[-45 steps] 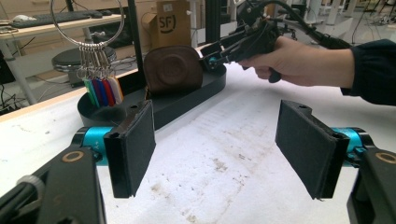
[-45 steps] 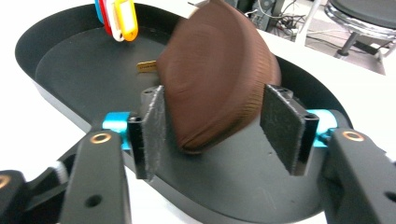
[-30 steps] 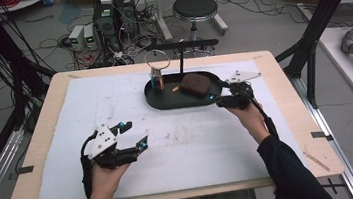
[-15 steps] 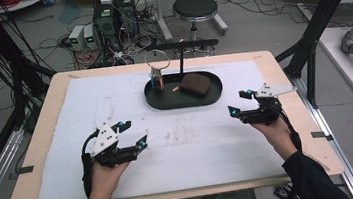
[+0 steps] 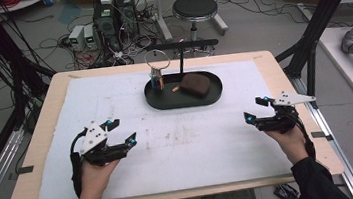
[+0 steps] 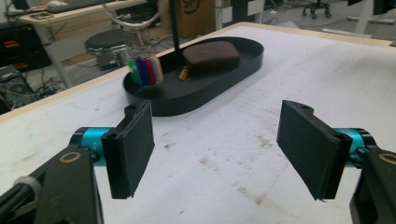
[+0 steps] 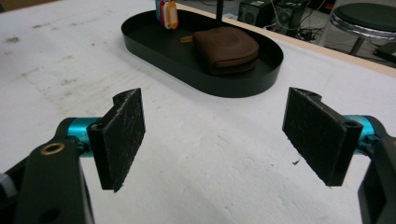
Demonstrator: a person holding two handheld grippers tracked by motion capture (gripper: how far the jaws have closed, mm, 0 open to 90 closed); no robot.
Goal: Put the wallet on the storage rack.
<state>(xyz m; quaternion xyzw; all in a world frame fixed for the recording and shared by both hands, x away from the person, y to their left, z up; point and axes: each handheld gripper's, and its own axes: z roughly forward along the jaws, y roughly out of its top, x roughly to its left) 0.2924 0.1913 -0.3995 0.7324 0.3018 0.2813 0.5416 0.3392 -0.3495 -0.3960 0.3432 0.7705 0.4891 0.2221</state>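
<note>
A black oval tray (image 5: 165,102) sits at the back middle of the white mat. A brown wallet (image 5: 196,84) lies in its right half, and a bunch of coloured key tags (image 5: 156,78) hangs at its left end by a thin black post (image 5: 180,61). My left gripper (image 5: 123,129) rests open at the front left with nothing between its pads (image 6: 133,144). My right gripper (image 5: 254,109) is at the right side of the mat, apart from the tray. Its jaws have just been opening and stand wide open around bare mat (image 7: 219,140). Both gripper views face the tray (image 6: 201,100) and the wallet (image 7: 226,49).
The white mat (image 5: 180,149) covers most of the wooden table (image 5: 283,80). Behind the table are a black stool (image 5: 195,8), electronics boxes (image 5: 109,16) and cables on the floor. Black frame poles (image 5: 323,17) stand at both sides.
My right gripper has pulled away from the tray's right end by the wallet, out to the right side of the mat, and its jaws have spread. The left gripper has stayed put.
</note>
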